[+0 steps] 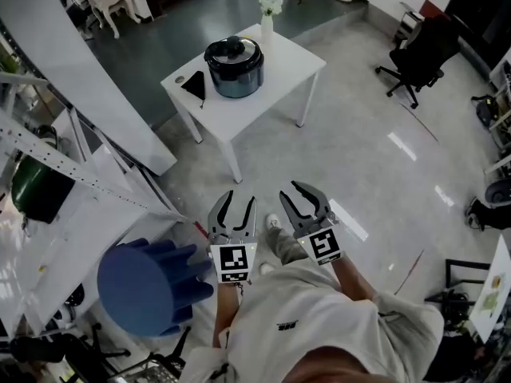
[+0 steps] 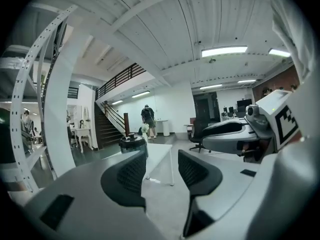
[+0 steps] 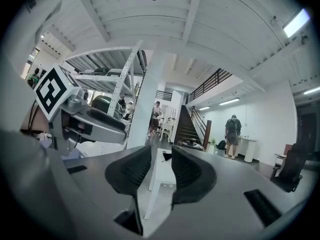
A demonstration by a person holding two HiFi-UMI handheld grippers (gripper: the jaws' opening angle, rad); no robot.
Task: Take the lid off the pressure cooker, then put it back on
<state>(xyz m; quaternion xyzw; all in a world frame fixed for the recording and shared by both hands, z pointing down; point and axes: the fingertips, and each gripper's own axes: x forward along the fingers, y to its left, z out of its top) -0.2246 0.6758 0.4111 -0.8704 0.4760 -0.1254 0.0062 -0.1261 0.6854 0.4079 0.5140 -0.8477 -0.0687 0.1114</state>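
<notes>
A pressure cooker (image 1: 233, 69) stands upright on a small white square table (image 1: 287, 70), well ahead of a person holding a gripper in each hand, with bare glossy grey floor between the table and the tools. The left gripper (image 1: 239, 199) and the right gripper (image 1: 291, 190) are held side by side near the person's waist and aimed roughly level toward the table. Both are unclenched: the ribbed black pads of each pair stand apart with only floor and table showing through the gap, the right pair set closer together than the left. The cooker is a squat, round drum with a dark, slightly shiny body. Its lid (image 1: 231, 50) sits in place on top, black, domed and knobbed at the centre. Its axis runs vertically, but from this distance the direction of the lid's handle cannot be made out with confidence. On the same tabletop, a slim white vase of pale flowers (image 1: 267, 14) rises at the far corner behind the cooker, and a flat black triangular object (image 1: 194, 84) lies just to the cooker's left. A blue plastic stool (image 1: 144, 282) sits at the person's left, beside white perforated metal framing (image 1: 48, 166).
</notes>
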